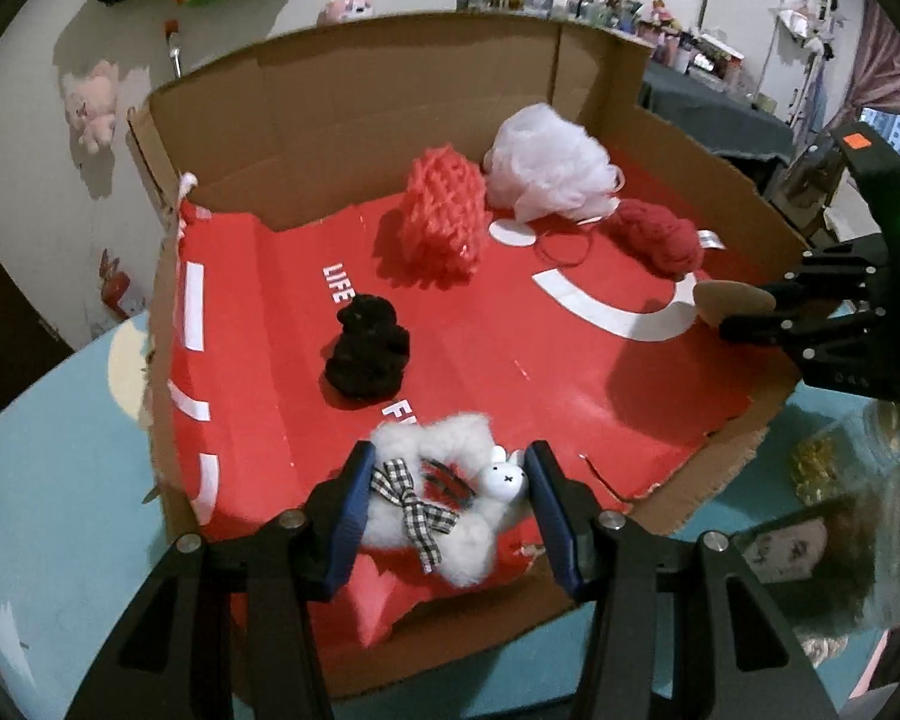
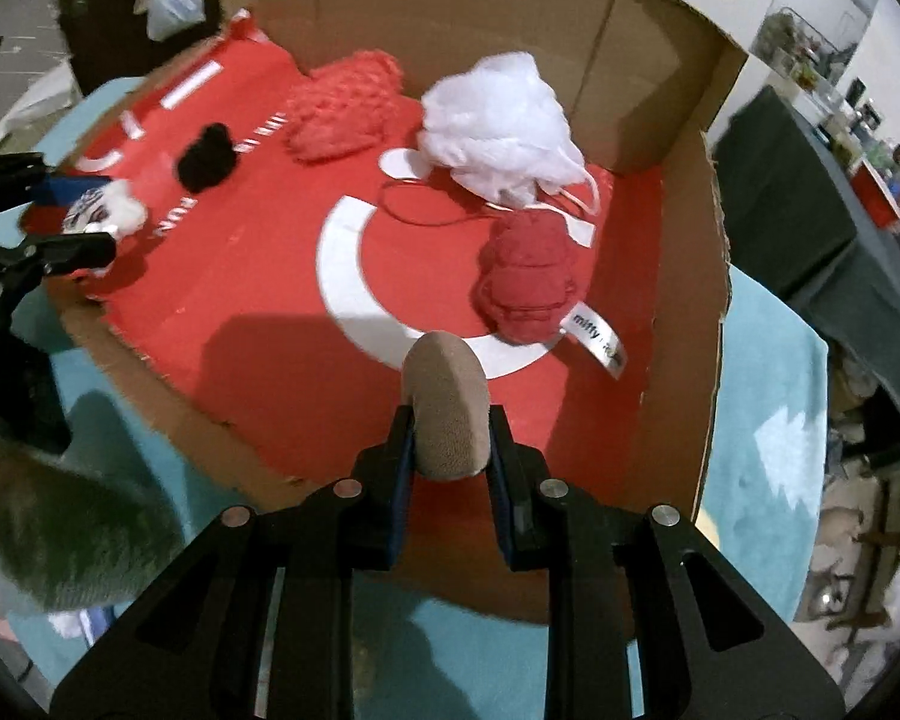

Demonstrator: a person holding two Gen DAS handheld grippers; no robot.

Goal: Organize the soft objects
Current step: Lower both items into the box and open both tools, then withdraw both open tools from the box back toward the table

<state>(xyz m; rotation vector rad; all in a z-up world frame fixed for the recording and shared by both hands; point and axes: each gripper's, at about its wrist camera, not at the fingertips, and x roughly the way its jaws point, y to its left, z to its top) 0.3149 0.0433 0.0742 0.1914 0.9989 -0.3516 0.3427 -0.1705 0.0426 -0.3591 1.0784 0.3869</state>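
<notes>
- A fluffy white scrunchie (image 1: 432, 504), fitted with a checked bow and a small rabbit face, is gripped between the pads of the left gripper (image 1: 444, 510). It is carried just over the near edge of the box (image 1: 354, 114).
- A tan sponge (image 2: 447, 414) is clamped by the right gripper (image 2: 450, 444), whose jaws are nearly closed on it. It is held above the near edge of the box, toward the right side.
- The box is an opened cardboard tray with a red printed floor and is seated on a light blue table (image 1: 60, 480).
- Four soft items are already lying on the box floor: a black scrunchie (image 1: 366, 354) left of centre, a coral knit (image 1: 444, 216) and a white mesh puff (image 1: 546, 165) by the far wall, and a red knit (image 2: 528, 276) with a label near the right wall.
- Step in hand, as judged: both held items are being brought into the box for placement.
- Next move, as judged: each gripper is to be lowered over a bare patch of red floor, clear of the items already placed, before the jaws are released.
- The sponge may spring or roll on release; a low drop is advised.
</notes>
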